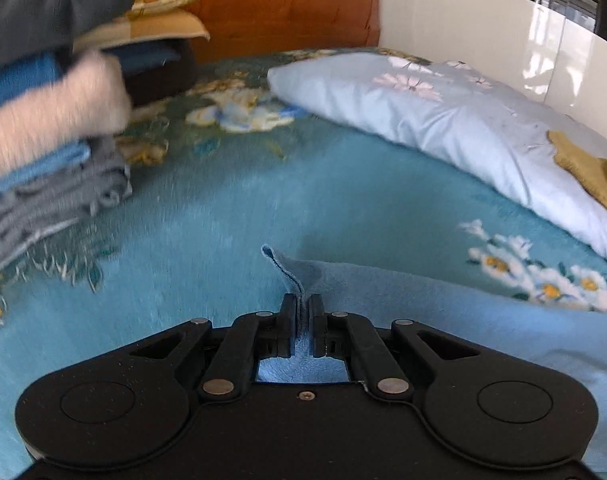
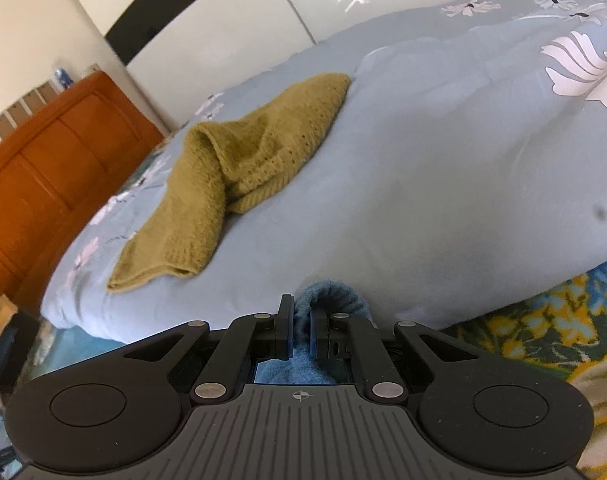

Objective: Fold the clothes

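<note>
A light blue garment lies spread on the teal floral blanket, running off to the right in the left wrist view. My left gripper is shut on a raised corner of it, and a flap pokes up past the fingertips. In the right wrist view my right gripper is shut on a ribbed edge of the same light blue garment, which bulges just over the fingers. An olive knitted sweater lies crumpled on the pale blue floral duvet ahead.
A stack of folded grey and blue clothes sits at the left, with a blurred pale shape in front of it. More folded items rest by the orange wooden headboard. A glossy white wardrobe stands behind the duvet.
</note>
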Demonstrator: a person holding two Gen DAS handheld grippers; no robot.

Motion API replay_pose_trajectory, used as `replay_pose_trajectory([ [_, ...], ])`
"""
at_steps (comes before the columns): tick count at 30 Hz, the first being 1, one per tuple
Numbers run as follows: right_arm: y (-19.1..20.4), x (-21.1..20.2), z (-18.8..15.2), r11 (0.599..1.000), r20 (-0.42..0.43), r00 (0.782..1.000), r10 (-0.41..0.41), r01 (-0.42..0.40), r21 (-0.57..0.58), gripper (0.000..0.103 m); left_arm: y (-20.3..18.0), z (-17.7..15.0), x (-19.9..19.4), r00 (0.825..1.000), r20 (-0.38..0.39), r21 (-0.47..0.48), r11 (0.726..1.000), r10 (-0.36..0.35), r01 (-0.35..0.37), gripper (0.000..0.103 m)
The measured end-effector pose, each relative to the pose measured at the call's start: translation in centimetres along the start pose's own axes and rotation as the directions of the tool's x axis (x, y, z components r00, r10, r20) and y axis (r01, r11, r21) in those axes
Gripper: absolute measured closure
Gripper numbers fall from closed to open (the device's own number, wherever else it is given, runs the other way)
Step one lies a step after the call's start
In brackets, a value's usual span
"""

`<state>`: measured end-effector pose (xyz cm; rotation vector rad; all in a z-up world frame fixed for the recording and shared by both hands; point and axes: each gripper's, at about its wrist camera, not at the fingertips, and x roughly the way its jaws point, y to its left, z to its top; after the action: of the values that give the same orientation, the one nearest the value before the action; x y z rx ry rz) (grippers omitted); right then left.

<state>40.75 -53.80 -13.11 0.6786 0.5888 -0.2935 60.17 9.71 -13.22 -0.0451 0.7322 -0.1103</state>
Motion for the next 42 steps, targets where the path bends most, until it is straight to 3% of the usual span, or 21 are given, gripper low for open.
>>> replay_pose_trajectory([
  [10, 0.9, -0.6, 0.2, 0.999, -0.037, 0.999, -0.024, 0.023, -0.035, 0.093, 0.6, 0.4, -2.4, 0.998, -0.040, -0.071, 0.996, -0.053, 0.050, 0.089],
  [12, 1.1, -1.4, 0.3, 0.999, -0.058, 0.998, -0.009, 0.007, -0.034, 0.080, 0.4, 0.1, -3.9, 0.997, -0.043, -0.065, 0.996, -0.070, 0.067, 0.078],
  [14, 1.3, -2.5, 0.4, 0.999, -0.076, 0.997, 0.019, -0.023, -0.048, 0.069, 0.0, -0.3, -5.7, 0.995, -0.047, -0.065, 0.994, -0.088, 0.084, 0.076],
  [15, 1.5, -3.4, 0.3, 0.997, -0.070, 0.997, 0.023, -0.028, -0.067, 0.069, -0.2, -0.7, -6.8, 0.995, -0.041, -0.070, 0.993, -0.094, 0.091, 0.075],
  [18, 1.7, -6.8, 0.0, 0.992, -0.041, 0.998, 0.051, -0.056, -0.116, 0.060, -1.2, -2.3, -10.8, 0.990, -0.001, -0.092, 0.986, -0.142, 0.141, 0.065],
  [23, 0.5, -12.8, -2.0, 0.986, -0.001, 0.997, 0.075, -0.074, -0.150, 0.056, -3.7, -6.0, -17.3, 0.970, 0.061, -0.117, 0.963, -0.236, 0.242, 0.054],
  [29, -2.5, -17.1, -6.6, 0.992, -0.052, 0.997, 0.054, -0.060, -0.113, 0.055, -7.8, -10.4, -20.3, 0.947, 0.022, -0.112, 0.940, -0.321, 0.321, 0.048],
  [35, -3.8, -18.6, -9.6, 0.994, -0.111, 0.989, 0.099, -0.104, -0.042, 0.055, -12.7, -12.7, -19.2, 0.929, -0.088, -0.061, 0.933, -0.359, 0.355, 0.047],
  [39, -4.1, -19.0, -10.3, 0.992, -0.124, 0.985, 0.123, -0.127, -0.024, 0.054, -15.1, -14.2, -18.6, 0.934, -0.123, -0.017, 0.942, -0.335, 0.336, 0.051],
  [40, -4.1, -19.1, -10.4, 0.991, -0.125, 0.984, 0.126, -0.130, -0.020, 0.054, -15.4, -14.6, -18.6, 0.937, -0.125, -0.008, 0.945, -0.325, 0.327, 0.054],
  [42, -4.3, -19.2, -10.7, 0.990, -0.130, 0.982, 0.140, -0.142, -0.011, 0.054, -16.0, -15.2, -18.7, 0.950, -0.125, 0.028, 0.956, -0.285, 0.291, 0.075],
])
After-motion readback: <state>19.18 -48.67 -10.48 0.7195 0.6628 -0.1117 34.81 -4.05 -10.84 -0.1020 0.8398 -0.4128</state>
